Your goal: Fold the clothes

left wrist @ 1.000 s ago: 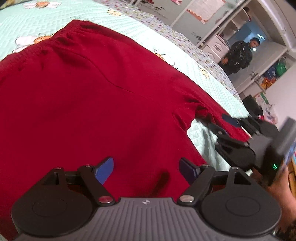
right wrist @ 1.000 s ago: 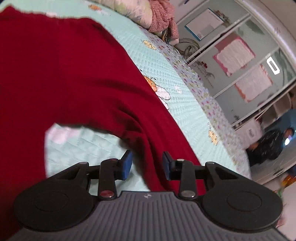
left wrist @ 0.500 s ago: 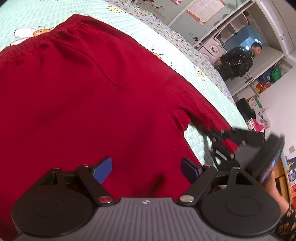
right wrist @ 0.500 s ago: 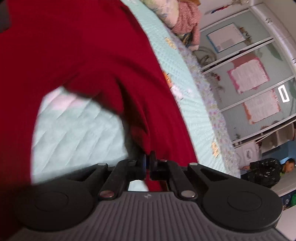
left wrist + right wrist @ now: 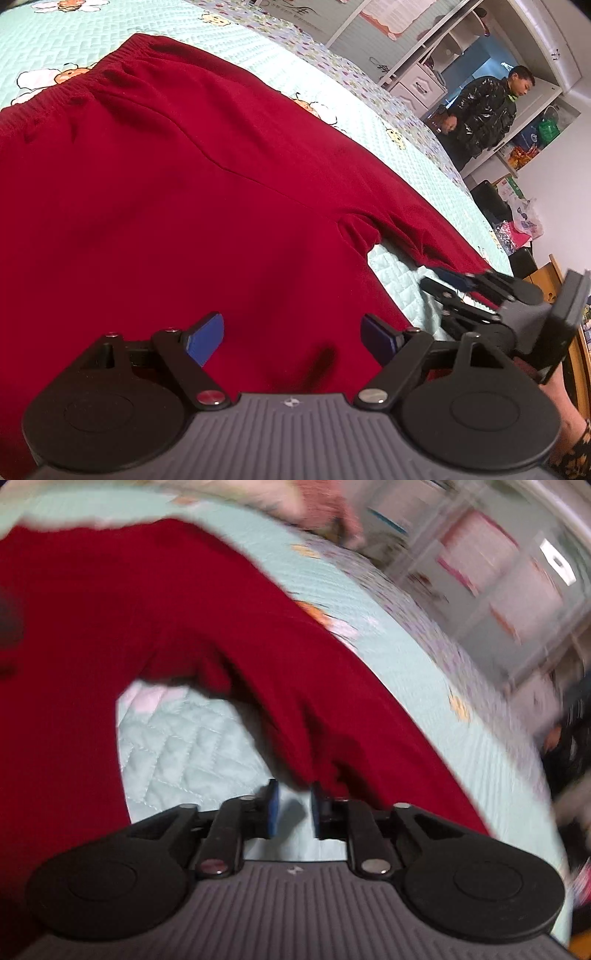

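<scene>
The red trousers (image 5: 192, 206) lie spread flat on the bed (image 5: 229, 40), which has a pale green quilted cover with small cartoon flowers; the elastic waistband (image 5: 74, 83) is at 11 o'clock in the left wrist view, and the two legs run down toward 4 and 6 o'clock, with a wedge of the cover showing between them. The left tongs (image 5: 293, 338) hang over the near leg with the blue pads wide apart, and they hold nothing; whether they touch the cloth I cannot tell. At 4 o'clock in the same view are the right tongs (image 5: 448, 282), lying low at the inner edge of the far leg. In the right wrist view, which is blurred, the right tongs (image 5: 294, 808) have a narrow gap between the pads, and the edge of the red cloth (image 5: 306, 775) sits just at the fingertips; if the pads pinch it I cannot tell, because only the green cover is seen in the gap. A person in a dark shiny jacket (image 5: 484, 110) stands beyond the bed at 2 o'clock, beside white shelves (image 5: 417, 86).
</scene>
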